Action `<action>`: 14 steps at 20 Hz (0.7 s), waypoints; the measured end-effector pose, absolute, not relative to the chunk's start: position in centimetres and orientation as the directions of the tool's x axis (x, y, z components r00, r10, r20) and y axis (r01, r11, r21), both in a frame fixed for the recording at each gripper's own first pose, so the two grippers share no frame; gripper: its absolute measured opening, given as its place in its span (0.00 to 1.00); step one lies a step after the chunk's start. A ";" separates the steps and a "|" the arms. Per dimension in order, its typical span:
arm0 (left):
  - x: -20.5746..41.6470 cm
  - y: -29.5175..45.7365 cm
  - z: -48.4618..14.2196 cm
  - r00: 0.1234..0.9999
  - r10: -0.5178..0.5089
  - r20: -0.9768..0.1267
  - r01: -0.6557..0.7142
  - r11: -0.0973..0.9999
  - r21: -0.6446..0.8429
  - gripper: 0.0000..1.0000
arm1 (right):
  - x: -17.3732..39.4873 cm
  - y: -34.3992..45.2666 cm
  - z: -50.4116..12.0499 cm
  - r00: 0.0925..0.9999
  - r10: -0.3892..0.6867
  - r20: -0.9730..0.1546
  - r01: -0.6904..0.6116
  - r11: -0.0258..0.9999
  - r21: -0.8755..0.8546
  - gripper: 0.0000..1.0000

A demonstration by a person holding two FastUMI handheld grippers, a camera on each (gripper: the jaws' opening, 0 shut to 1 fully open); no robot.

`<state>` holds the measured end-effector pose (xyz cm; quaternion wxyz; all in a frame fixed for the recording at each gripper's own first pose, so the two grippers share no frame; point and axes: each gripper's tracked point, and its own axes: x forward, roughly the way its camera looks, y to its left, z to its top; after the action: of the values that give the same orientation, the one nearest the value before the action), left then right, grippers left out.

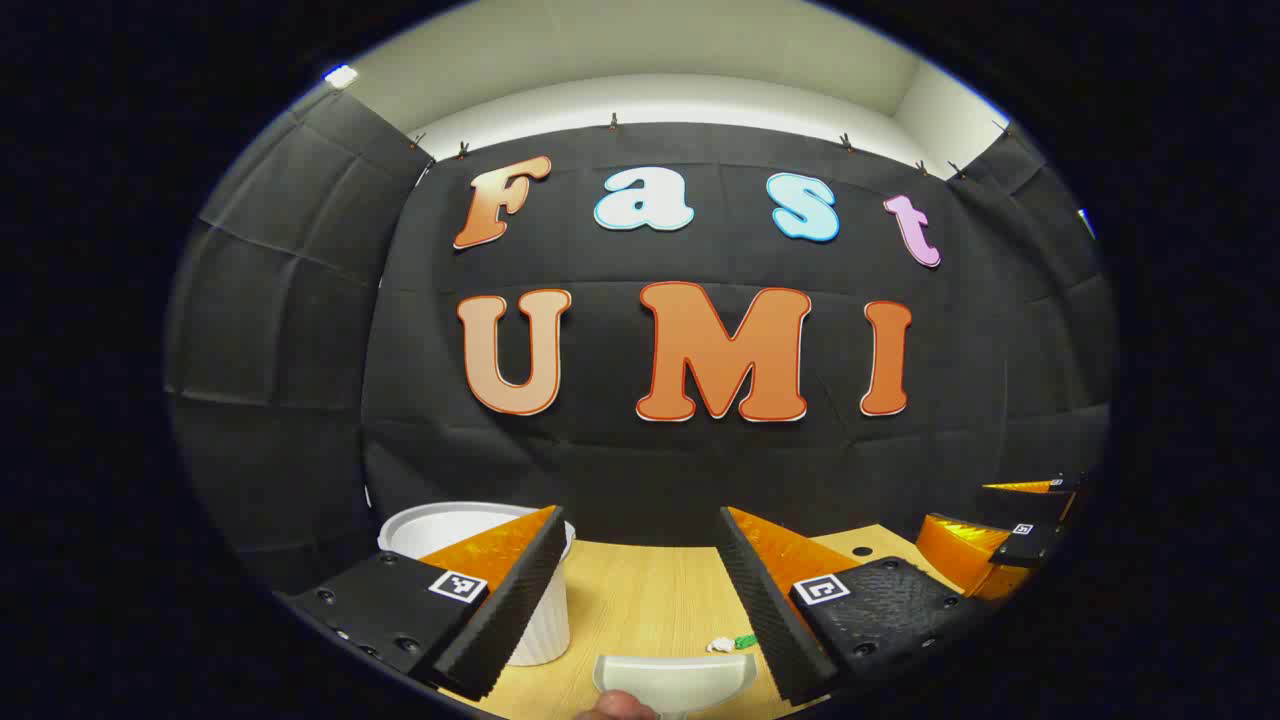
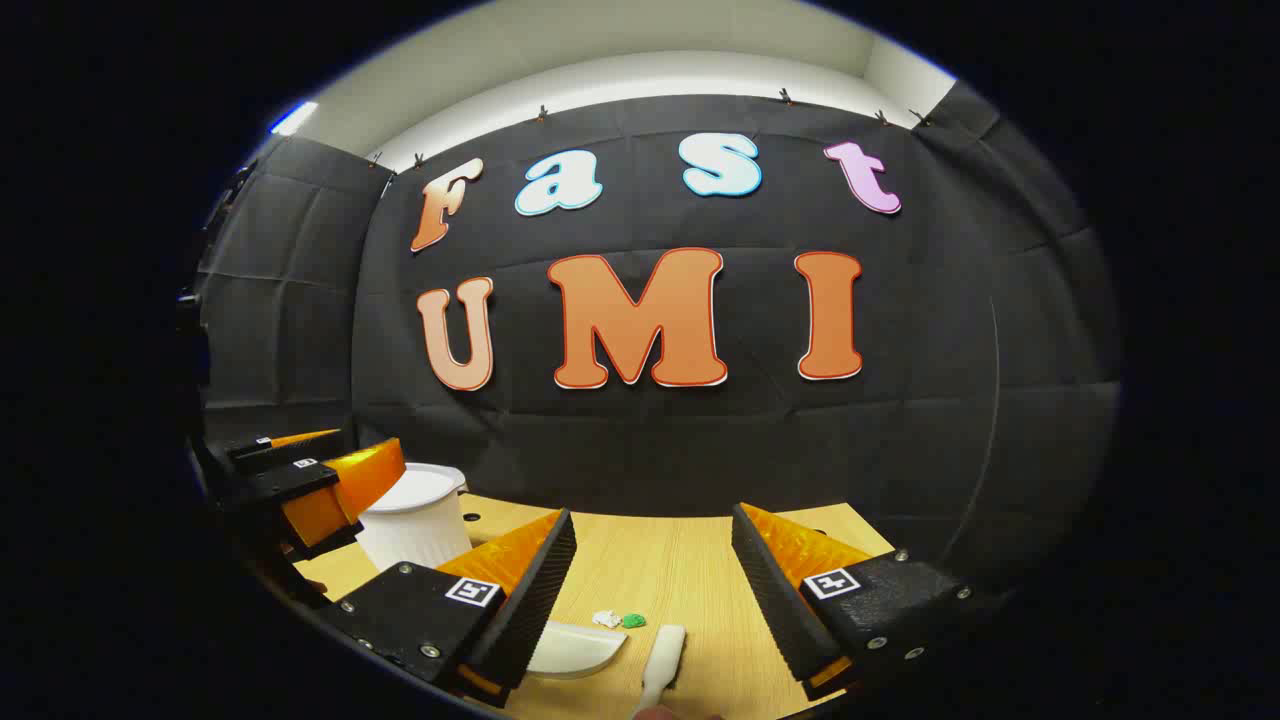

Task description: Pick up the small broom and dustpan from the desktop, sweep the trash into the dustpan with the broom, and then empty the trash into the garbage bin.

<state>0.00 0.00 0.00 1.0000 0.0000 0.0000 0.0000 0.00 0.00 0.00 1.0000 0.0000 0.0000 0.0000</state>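
Both grippers, left (image 1: 640, 600) and right (image 2: 650, 600), stand apart, empty. Advise lowering left onto dustpan (image 1: 675, 680) at six o'clock, right onto broom (image 2: 665, 655), squarely.

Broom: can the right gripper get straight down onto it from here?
Probably yes. The right gripper is open and empty, and the broom lies on the desk just below between its fingers, with nothing over it. The dustpan lies just to its left.
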 end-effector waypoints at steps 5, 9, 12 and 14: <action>1.8 -0.1 -0.9 0.999 -0.030 -0.016 0.030 0.999 -0.013 0.95 | 0.9 0.0 0.0 0.999 -0.041 0.011 0.041 0.999 0.001 0.94; 2.8 0.3 -1.5 0.999 -0.036 -0.024 0.035 0.999 -0.012 0.94 | 1.3 0.2 -0.5 0.999 -0.054 -0.001 0.054 0.998 -0.012 0.94; 3.1 0.3 -2.1 0.999 -0.039 -0.038 0.038 0.999 -0.007 0.95 | 1.8 0.0 -0.8 0.998 -0.069 -0.009 0.068 0.998 -0.013 0.94; 3.2 0.2 -2.4 0.998 -0.044 -0.042 0.044 0.999 -0.002 0.95 | 2.0 -0.3 -1.2 0.997 -0.078 -0.018 0.078 0.997 -0.010 0.94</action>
<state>3.16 0.17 -2.39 0.9995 -0.0007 0.0212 -0.0221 2.05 -0.28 -1.15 0.9992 -0.0048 0.0093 -0.0391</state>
